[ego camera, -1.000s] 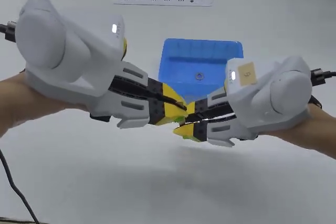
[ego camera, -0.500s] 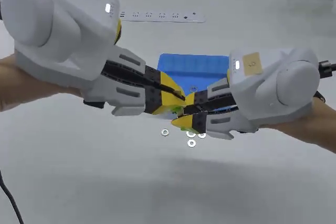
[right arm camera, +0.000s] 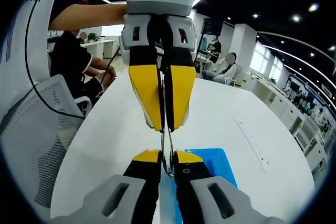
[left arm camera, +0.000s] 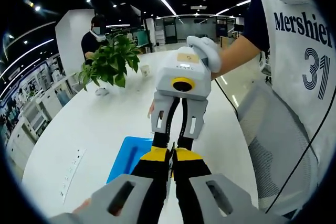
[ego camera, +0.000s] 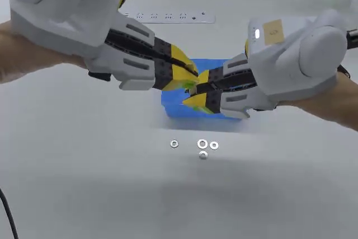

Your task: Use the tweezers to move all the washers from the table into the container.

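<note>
Several small metal washers [ego camera: 202, 144] lie on the white table, in front of the blue container [ego camera: 172, 108]. Above the container's near edge, my left gripper [ego camera: 194, 75] and right gripper [ego camera: 189, 98] meet tip to tip. Thin metal tweezers [right arm camera: 166, 139] run between them. In the right gripper view, the left gripper [right arm camera: 164, 125] has its yellow jaws shut on one end of the tweezers. The right gripper [right arm camera: 167, 157] is shut on the other end. The left gripper view shows the left gripper [left arm camera: 170, 155] closed, with the right gripper [left arm camera: 171, 142] facing it.
A white power strip [ego camera: 165, 17] lies on the table behind the container. A potted plant [left arm camera: 107, 64] stands far off on the same table. A person in a numbered jersey [left arm camera: 299, 51] and a mesh chair [right arm camera: 31, 145] are beside the table.
The two grippers stay tip to tip but now sit higher in the head view. The washers in front of the container, hidden a second ago, have come into sight.
</note>
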A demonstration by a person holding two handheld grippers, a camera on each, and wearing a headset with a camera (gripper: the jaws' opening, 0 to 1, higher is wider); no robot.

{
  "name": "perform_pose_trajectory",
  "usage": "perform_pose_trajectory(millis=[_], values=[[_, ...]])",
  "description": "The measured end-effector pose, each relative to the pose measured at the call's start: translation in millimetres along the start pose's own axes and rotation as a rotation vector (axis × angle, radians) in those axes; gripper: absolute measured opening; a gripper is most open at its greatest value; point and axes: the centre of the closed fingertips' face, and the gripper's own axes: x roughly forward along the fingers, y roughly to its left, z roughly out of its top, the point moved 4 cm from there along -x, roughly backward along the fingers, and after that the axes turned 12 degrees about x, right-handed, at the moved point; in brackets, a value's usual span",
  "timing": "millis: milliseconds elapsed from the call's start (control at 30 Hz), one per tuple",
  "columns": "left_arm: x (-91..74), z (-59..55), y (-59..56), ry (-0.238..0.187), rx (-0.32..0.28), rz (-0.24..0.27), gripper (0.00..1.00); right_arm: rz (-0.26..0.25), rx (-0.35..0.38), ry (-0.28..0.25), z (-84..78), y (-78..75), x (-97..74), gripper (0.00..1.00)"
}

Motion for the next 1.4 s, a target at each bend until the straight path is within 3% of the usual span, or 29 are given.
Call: perform_pose_trajectory(millis=[267,433,667,800,1000,1400], values=[[7.0,-11.0,22.0,-0.002,0.016,0.047,0.06,-0.022,-0.016,-0.002,-3.5,-26.5,5.4,0.1],[16.0,-27.2,36.0,0.01,0.003,0.05,0.06,-0.032,-0.012,0.004,-12.1,-42.6,15.9,0.1],[30.9,-53.6,49.8,0.015,-0.034,0.044,0.06,-0.035,0.048,0.015,-30.9,-61.6,34.0,0.1],[38.4,-68.6,51.6,0.023,-0.069,0.046,0.06,-0.033,0.071,0.032,-43.6,-67.9,44.1,0.1],[49.4,-80.3,52.3,0.031,-0.098,0.026,0.06,-0.022,0.105,0.056,-58.1,-71.3,51.7,0.11],[54.5,-87.3,51.6,0.044,-0.109,0.01,0.06,-0.025,0.126,0.078,-65.6,-73.4,57.1,0.11]])
